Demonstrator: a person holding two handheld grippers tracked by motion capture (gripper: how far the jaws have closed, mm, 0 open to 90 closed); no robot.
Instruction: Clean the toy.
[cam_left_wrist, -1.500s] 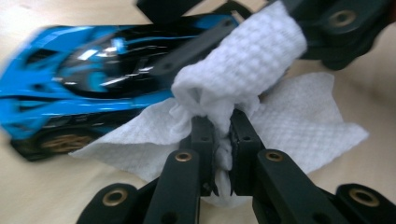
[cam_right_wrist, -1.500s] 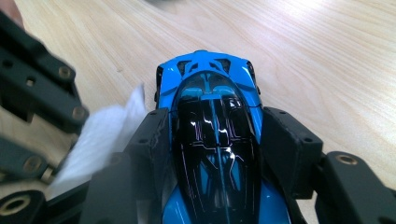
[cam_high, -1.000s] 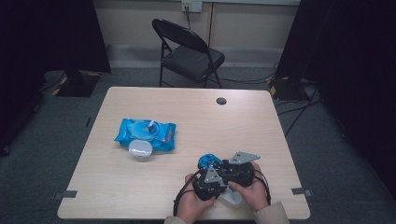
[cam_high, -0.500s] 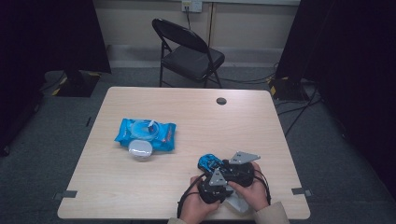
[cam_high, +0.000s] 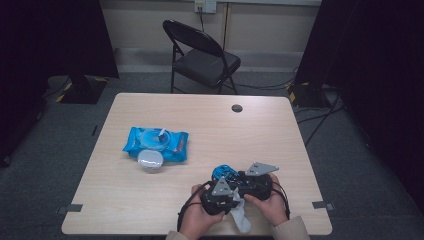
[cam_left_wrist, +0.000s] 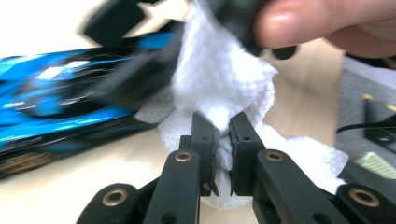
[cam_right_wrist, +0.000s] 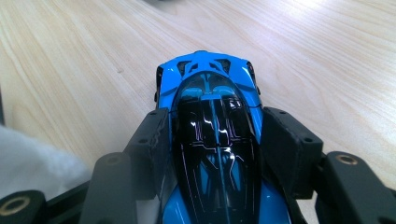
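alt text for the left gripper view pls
The left tool pinches a crumpled white wipe between its two black jaws. A blurred blue toy car lies to the left on the wooden table, and a hand fills the upper right.

Room: dim, dark at the sides
Table (cam_high: 210, 125): evenly lit from above
Toy car (cam_right_wrist: 212, 154): glare streaks on its roof
Left gripper view: car and fingers blurred

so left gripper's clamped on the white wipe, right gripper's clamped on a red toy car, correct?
Almost. The left gripper is shut on the white wipe, but the toy car between the right gripper jaws is blue and black, not red. The right gripper view shows it clearly.
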